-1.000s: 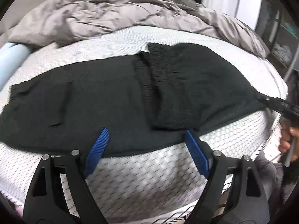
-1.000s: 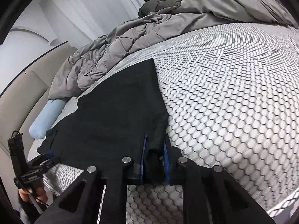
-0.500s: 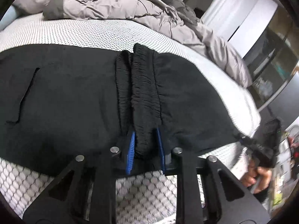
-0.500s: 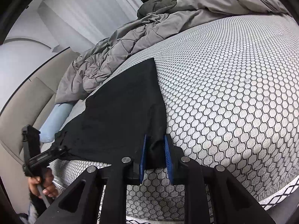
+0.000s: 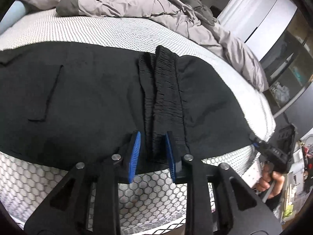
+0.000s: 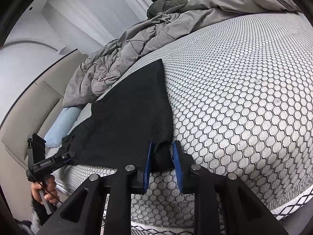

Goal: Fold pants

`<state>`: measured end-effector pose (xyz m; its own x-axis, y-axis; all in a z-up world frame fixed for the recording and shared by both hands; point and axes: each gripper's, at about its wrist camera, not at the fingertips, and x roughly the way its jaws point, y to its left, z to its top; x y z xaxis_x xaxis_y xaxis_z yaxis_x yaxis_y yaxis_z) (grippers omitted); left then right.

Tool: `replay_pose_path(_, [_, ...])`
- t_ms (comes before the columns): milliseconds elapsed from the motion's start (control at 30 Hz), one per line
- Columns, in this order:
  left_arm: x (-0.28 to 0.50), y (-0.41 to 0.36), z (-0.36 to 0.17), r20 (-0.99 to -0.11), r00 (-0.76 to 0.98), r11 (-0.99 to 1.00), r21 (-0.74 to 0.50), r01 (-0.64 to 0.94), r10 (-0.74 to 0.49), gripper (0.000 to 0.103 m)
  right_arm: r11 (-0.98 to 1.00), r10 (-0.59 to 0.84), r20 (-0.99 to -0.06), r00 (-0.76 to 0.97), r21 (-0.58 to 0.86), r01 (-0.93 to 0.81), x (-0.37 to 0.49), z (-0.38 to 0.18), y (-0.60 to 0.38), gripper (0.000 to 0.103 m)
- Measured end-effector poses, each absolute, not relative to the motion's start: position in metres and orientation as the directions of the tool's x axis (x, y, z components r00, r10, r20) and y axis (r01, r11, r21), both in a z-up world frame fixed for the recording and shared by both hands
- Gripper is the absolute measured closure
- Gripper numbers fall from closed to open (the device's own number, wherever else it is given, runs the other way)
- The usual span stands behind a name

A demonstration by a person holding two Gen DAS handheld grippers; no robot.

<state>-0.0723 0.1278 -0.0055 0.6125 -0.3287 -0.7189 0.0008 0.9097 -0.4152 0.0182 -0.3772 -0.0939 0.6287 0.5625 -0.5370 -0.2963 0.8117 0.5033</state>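
Note:
Black pants [image 5: 88,98] lie flat across the near part of the mattress, partly folded, with the ribbed waistband [image 5: 166,98] lying on top. My left gripper [image 5: 152,150] is shut on the near end of the waistband. In the right wrist view the pants [image 6: 127,121] narrow to a corner at the near edge, and my right gripper [image 6: 162,162] is shut on that corner. Each gripper shows in the other's view: the right one [image 5: 260,146] at the pants' right end, the left one [image 6: 64,158] at the left.
The white honeycomb mattress [image 6: 244,98] has its near edge just below both grippers. A rumpled grey duvet [image 5: 146,5] is piled along the far side. A light blue pillow [image 6: 60,125] lies by the beige headboard [image 6: 25,113]. Shelving [image 5: 289,68] stands to the right.
My left gripper moved in from open before the pants' edge and closed on the waistband. My right gripper kept its hold on the corner and shifted slightly.

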Motion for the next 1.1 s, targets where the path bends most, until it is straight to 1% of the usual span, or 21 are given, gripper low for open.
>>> replay_pose_path(100, [-0.063, 0.128, 0.004, -0.72, 0.621, 0.918, -0.396, 0.0, -0.31, 0.078, 0.788, 0.586, -0.511, 0.629, 0.54, -0.296, 0.016, -0.085, -0.38, 0.081])
replay_pose_path(133, [-0.056, 0.127, 0.008, -0.715, 0.622, 0.915, -0.404, 0.007, -0.32, 0.07, 0.793, 0.579, -0.505, 0.64, 0.531, -0.299, 0.014, -0.081, -0.379, 0.081])
replay_pose_path(167, [-0.05, 0.124, 0.013, -0.713, 0.624, 0.915, -0.403, 0.007, -0.319, 0.056, 0.806, 0.563, -0.504, 0.655, 0.51, -0.3, 0.013, -0.076, -0.377, 0.081])
replay_pose_path(200, [-0.043, 0.122, 0.018, -0.71, 0.628, 0.916, -0.401, 0.009, -0.317, 0.049, 0.818, 0.547, -0.505, 0.668, 0.491, -0.298, 0.012, -0.072, -0.376, 0.079])
replay_pose_path(233, [-0.029, 0.118, 0.024, -0.705, 0.636, 0.918, -0.396, 0.013, -0.313, 0.037, 0.826, 0.535, -0.507, 0.675, 0.482, -0.293, 0.013, -0.07, -0.375, 0.074])
replay_pose_path(267, [-0.017, 0.114, 0.028, -0.703, 0.64, 0.92, -0.393, 0.014, -0.31, 0.032, 0.829, 0.53, -0.51, 0.678, 0.479, -0.287, 0.015, -0.069, -0.374, 0.071])
replay_pose_path(300, [-0.003, 0.11, 0.03, -0.704, 0.64, 0.919, -0.393, 0.01, -0.308, 0.032, 0.829, 0.53, -0.518, 0.672, 0.482, -0.282, 0.018, -0.069, -0.373, 0.066])
replay_pose_path(333, [0.017, 0.105, 0.03, -0.71, 0.627, 0.913, -0.407, 0.006, -0.321, 0.032, 0.829, 0.531, -0.524, 0.666, 0.485, -0.278, 0.02, -0.07, -0.372, 0.064])
replay_pose_path(400, [0.049, 0.099, 0.026, -0.72, 0.602, 0.897, -0.442, -0.015, -0.345, 0.032, 0.83, 0.531, -0.54, 0.653, 0.486, -0.273, 0.023, -0.074, -0.369, 0.063])
replay_pose_path(467, [0.085, 0.091, 0.019, -0.725, 0.574, 0.877, -0.48, -0.027, -0.38, 0.043, 0.835, 0.528, -0.555, 0.643, 0.477, -0.274, 0.024, -0.08, -0.367, 0.063])
replay_pose_path(500, [0.101, 0.088, 0.015, -0.742, 0.554, 0.88, -0.474, -0.036, -0.378, 0.044, 0.837, 0.528, -0.558, 0.641, 0.471, -0.279, 0.024, -0.083, -0.366, 0.063])
replay_pose_path(567, [0.126, 0.085, 0.005, -0.783, 0.522, 0.898, -0.434, -0.071, -0.337, 0.063, 0.836, 0.533, -0.555, 0.639, 0.462, -0.295, 0.022, -0.085, -0.365, 0.062])
replay_pose_path(600, [0.131, 0.086, 0.002, -0.784, 0.52, 0.899, -0.433, -0.069, -0.338, 0.065, 0.836, 0.535, -0.556, 0.636, 0.459, -0.302, 0.022, -0.087, -0.366, 0.062])
replay_pose_path(633, [0.134, 0.089, 0.003, -0.773, 0.528, 0.893, -0.445, -0.06, -0.35, 0.07, 0.834, 0.539, -0.557, 0.632, 0.458, -0.308, 0.022, -0.088, -0.366, 0.062])
replay_pose_path(667, [0.133, 0.093, 0.006, -0.756, 0.545, 0.883, -0.465, -0.058, -0.362, 0.088, 0.833, 0.543, -0.559, 0.627, 0.455, -0.316, 0.021, -0.089, -0.367, 0.062])
replay_pose_path(767, [0.126, 0.109, 0.014, -0.717, 0.594, 0.87, -0.489, -0.055, -0.366, 0.088, 0.833, 0.547, -0.563, 0.62, 0.438, -0.338, 0.018, -0.093, -0.369, 0.062])
replay_pose_path(800, [0.127, 0.112, 0.01, -0.74, 0.588, 0.886, -0.456, -0.083, -0.326, 0.088, 0.834, 0.547, -0.563, 0.619, 0.432, -0.344, 0.018, -0.094, -0.369, 0.062])
replay_pose_path(833, [0.13, 0.114, 0.002, -0.793, 0.556, 0.916, -0.379, -0.13, -0.249, 0.088, 0.833, 0.549, -0.56, 0.62, 0.432, -0.347, 0.017, -0.095, -0.369, 0.062])
replay_pose_path(867, [0.132, 0.115, -0.005, -0.817, 0.531, 0.924, -0.351, -0.149, -0.225, 0.089, 0.832, 0.55, -0.558, 0.621, 0.435, -0.346, 0.018, -0.095, -0.37, 0.062])
replay_pose_path(933, [0.127, 0.118, -0.007, -0.812, 0.528, 0.917, -0.373, -0.142, -0.248, 0.089, 0.828, 0.552, -0.555, 0.622, 0.451, -0.333, 0.018, -0.095, -0.371, 0.062])
replay_pose_path(1100, [0.088, 0.108, 0.023, -0.776, 0.576, 0.934, -0.352, -0.057, -0.257, 0.088, 0.835, 0.541, -0.564, 0.624, 0.452, -0.315, 0.017, -0.09, -0.371, 0.062])
